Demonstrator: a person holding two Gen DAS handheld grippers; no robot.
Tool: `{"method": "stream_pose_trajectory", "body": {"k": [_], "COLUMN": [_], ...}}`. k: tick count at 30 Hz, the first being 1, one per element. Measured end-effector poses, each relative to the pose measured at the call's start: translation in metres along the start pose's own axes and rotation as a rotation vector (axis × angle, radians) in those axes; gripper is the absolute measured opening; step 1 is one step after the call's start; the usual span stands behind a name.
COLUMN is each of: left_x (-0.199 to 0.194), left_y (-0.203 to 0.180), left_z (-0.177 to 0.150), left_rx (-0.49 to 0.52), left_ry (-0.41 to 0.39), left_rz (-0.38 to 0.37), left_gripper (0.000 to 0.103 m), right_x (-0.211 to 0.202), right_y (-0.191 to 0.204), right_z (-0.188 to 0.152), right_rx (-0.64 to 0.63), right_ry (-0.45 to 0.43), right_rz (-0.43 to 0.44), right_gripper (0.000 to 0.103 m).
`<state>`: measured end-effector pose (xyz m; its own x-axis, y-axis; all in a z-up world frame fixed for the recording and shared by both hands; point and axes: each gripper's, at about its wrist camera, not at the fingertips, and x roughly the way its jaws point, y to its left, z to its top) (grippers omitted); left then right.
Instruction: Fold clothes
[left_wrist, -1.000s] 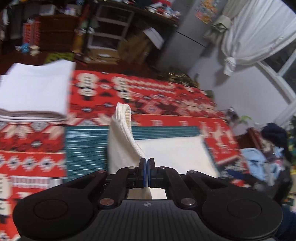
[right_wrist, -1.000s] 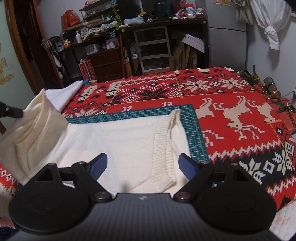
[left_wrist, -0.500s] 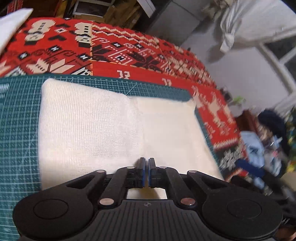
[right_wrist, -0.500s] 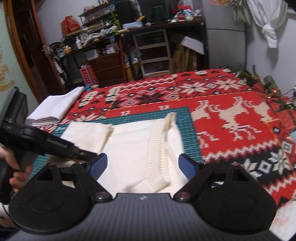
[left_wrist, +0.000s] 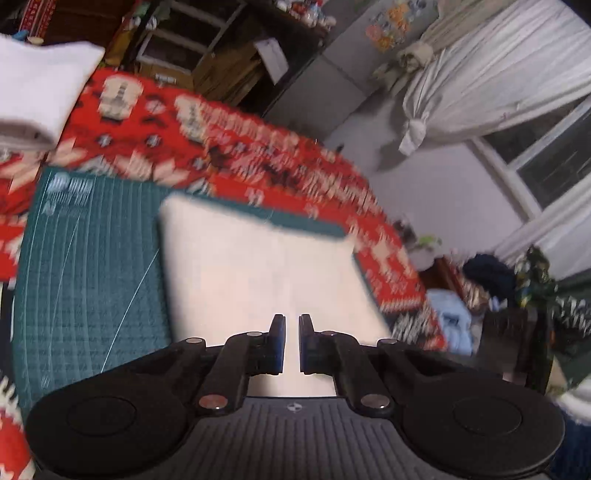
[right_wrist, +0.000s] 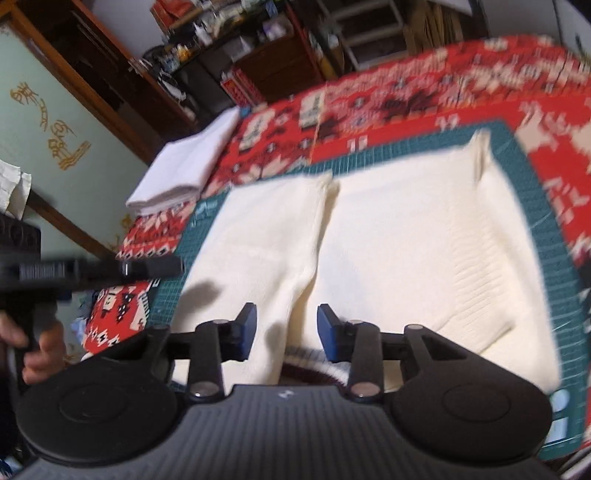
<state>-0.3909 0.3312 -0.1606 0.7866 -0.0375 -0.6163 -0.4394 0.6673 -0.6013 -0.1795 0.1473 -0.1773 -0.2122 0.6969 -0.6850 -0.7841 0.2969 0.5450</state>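
Left wrist: tongs (left_wrist: 291, 343) released sweater (left_wrist: 258, 266).

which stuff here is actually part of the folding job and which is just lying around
Part of the job:
- cream knit sweater, partly folded
- green cutting mat under it
- left hand-held gripper
- right hand-held gripper

Just lying about:
- folded white cloth stack
- red patterned blanket
- white curtain
- cluttered shelves
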Motion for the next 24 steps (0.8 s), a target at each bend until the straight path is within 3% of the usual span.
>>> {"method": "stream_pose_trajectory", "body": {"k": [2, 4, 5, 9, 14, 17, 19, 24], "left_x": [0.004, 0.008, 0.011, 0.020, 0.021, 0.010, 0.001, -0.015], "left_y": [0.007, 0.012, 0.015, 0.016, 0.020, 0.021, 0.022, 0.027], "left_z": [-0.013, -0.023, -0.026, -0.037, -0.038, -0.039, -0.040, -0.044], "left_rx": [0.017, 0.015, 0.008, 0.009, -0.061, -0.074, -0.081, -0.103], "left_ry": [0.021, 0.032, 0.042, 0.058, 0.047, 0.024, 0.008, -0.020], "left_rz": [-0.011, -0.014, -0.004, 0.033, -0.008, -0.026, -0.037, -0.059], "left_gripper": [0.005, 0.005, 0.005, 0.003, 0.003, 0.006, 0.006, 0.006], "right_x": [0.011, 0.018, 0.020, 0.010, 0.022, 0.021, 0.016, 0.000], "right_y": [-0.003, -0.004, -0.002, 0.015, 0.024, 0.020, 0.016, 0.017], "right_z": [0.000, 0.001, 0.001, 0.001, -0.004, -0.004, -0.003, -0.007], "right_rx": [0.045, 0.056, 0.045, -0.059, -0.135, -0.102, -0.074, -0.056], "right_ry": [0.035, 0.057, 0.056, 0.009, 0.031, 0.030, 0.026, 0.034], "right_rz": [0.029, 0.042, 0.027, -0.038, -0.135, -0.116, -0.098, -0.034], "right_gripper": [0.039, 0.009, 0.003, 0.003, 0.003, 0.005, 0.013, 0.014]}}
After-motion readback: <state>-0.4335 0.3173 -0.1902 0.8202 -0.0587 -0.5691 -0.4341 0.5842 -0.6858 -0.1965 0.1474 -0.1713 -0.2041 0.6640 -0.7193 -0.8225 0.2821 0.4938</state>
